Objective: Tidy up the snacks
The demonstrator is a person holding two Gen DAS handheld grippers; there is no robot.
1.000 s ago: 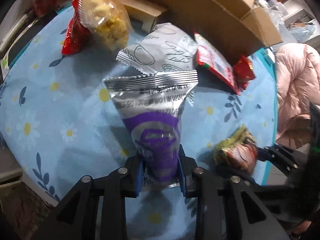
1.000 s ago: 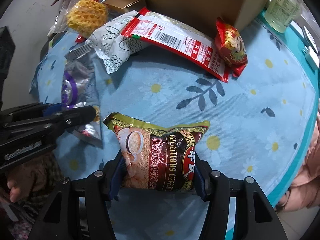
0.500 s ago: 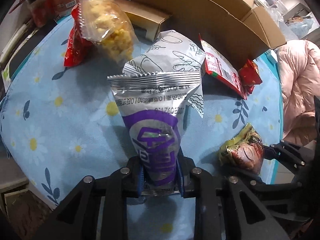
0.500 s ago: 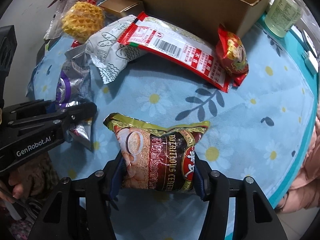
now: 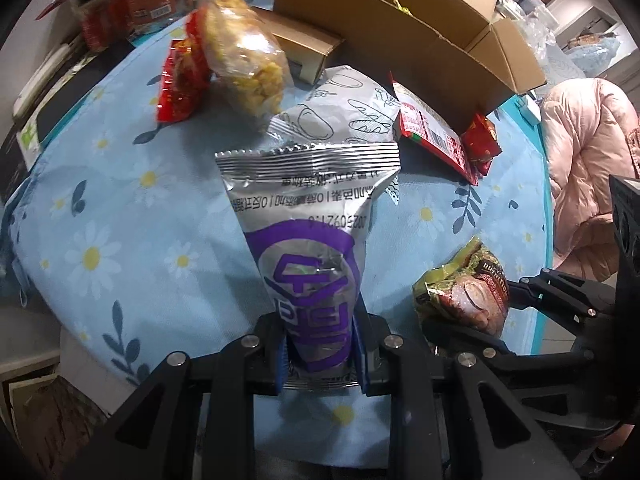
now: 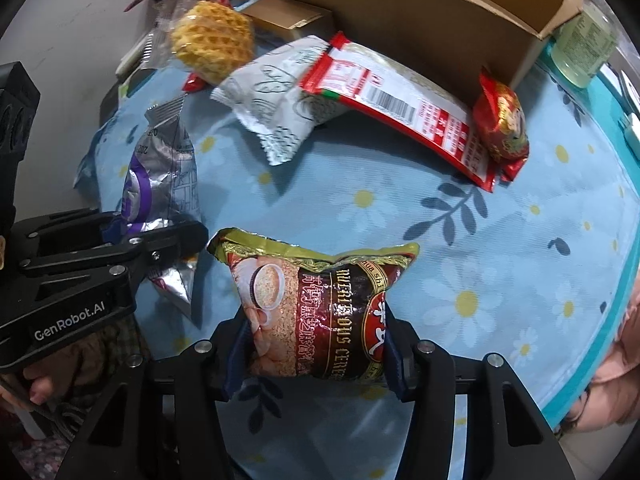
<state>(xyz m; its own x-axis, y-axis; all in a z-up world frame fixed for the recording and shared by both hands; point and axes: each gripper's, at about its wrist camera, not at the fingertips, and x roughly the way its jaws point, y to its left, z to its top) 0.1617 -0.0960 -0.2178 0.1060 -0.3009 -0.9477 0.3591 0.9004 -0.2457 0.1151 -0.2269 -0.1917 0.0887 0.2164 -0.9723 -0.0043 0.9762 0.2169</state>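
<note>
Left hand-held gripper (image 5: 320, 354), pointing steeply down at the table (image 5: 120, 216): jaws clenched on the lower end of a silver-and-purple snack packet (image 5: 310, 248), which stands upright between the blue pads with its crimped top edge towards the cardboard box (image 5: 400, 20). Right hand-held gripper (image 6: 314, 354), also pointing steeply down: jaws closing, pads pressing both sides of a brown cereal packet (image 6: 316, 304) held above the daisy-print cloth. Compared with one second earlier, both packets sit a little higher and nearer the box, the grips unchanged. Behind them on the cloth lie a white bread-print packet (image 6: 280, 104), a red-edged flat packet (image 6: 404, 108) and a small red pouch (image 6: 502, 124), all just before the box.
</note>
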